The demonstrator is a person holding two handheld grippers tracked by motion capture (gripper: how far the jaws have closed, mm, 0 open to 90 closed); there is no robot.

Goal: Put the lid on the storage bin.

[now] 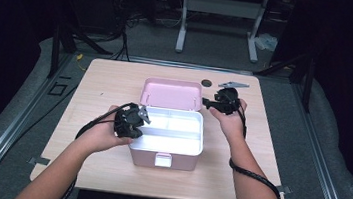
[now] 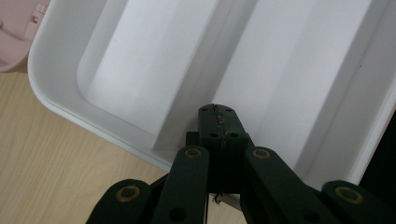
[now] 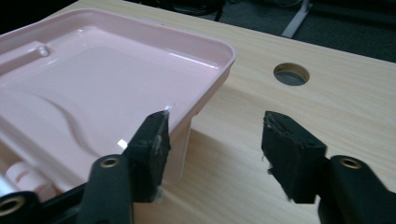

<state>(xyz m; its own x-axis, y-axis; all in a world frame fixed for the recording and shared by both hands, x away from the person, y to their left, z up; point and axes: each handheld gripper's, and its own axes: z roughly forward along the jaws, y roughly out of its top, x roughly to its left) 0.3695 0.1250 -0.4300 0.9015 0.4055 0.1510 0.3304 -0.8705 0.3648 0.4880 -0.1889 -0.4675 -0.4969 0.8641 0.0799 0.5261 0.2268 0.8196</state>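
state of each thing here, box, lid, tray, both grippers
box: open, front latch hanging loose
lid: swung back, standing behind the box
tray: seated in the box, compartments empty
left gripper: shut, at the tray's edge
right gripper: open, straddling the lid's corner

Both forearms reach forward. The left hand's black gripper (image 1: 132, 120) points down, its jaws pressed together; the right hand's black gripper (image 1: 212, 103) points sideways, jaws apart.

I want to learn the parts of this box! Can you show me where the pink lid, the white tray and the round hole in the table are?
pink lid (image 1: 171, 94): high view, middle of its inner face.
white tray (image 1: 167, 143): high view, floor of its near compartment.
round hole (image 3: 291, 73): right gripper view, centre of the opening.
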